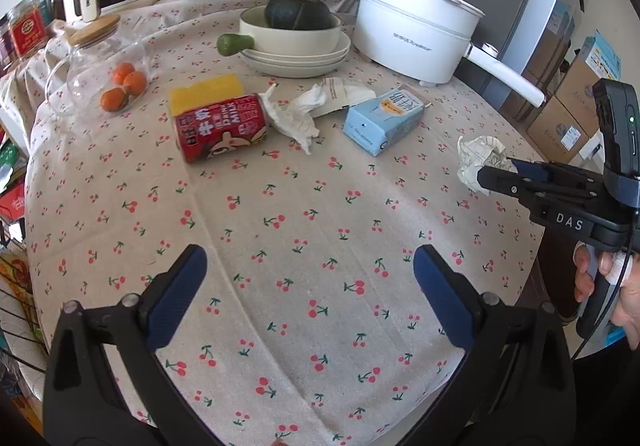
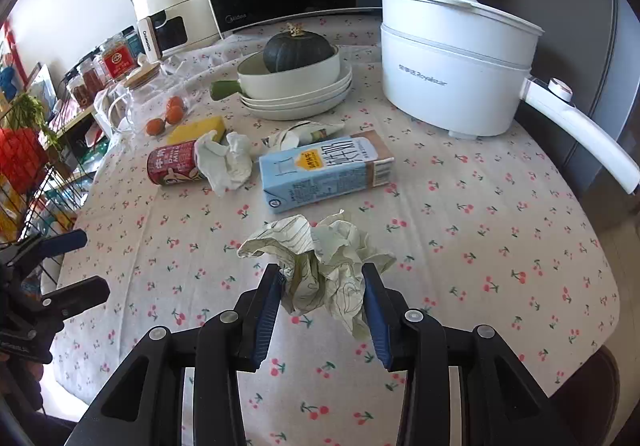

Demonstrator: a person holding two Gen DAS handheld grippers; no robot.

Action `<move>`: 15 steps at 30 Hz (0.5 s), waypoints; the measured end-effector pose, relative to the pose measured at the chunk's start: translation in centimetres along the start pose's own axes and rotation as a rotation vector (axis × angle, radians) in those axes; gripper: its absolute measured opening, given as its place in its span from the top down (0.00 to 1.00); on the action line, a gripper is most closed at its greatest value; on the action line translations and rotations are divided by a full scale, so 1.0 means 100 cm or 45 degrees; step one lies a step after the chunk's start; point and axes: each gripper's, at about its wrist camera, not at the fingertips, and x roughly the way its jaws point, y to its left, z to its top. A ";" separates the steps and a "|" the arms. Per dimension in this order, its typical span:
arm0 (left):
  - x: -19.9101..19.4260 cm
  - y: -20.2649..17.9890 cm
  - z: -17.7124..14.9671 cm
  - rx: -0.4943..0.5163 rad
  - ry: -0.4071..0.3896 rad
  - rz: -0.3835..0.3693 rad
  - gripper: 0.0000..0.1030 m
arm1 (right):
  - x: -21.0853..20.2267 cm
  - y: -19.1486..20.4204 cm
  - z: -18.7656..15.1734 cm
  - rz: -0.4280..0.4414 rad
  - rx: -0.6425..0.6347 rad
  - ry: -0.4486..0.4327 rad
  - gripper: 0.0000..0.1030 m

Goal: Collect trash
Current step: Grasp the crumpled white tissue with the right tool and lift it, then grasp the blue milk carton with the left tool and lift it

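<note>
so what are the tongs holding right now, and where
Right tongs pinch the crumpled paper ball across its lower middle, lifted off the tablecloth. Left tongs hold nothing.

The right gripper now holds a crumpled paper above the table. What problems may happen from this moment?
1. The right gripper pinches the crumpled paper only at its lower part; loose folds stick out above, so it may slip or tear free.
2. The open left gripper is empty. If it goes for the white tissue, it may nudge the red can, which lies on its side and could roll.
</note>
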 end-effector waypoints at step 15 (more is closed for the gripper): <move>0.091 -0.051 0.065 0.155 -0.024 -0.049 0.11 | -0.034 -0.071 -0.008 0.014 -0.005 0.009 0.60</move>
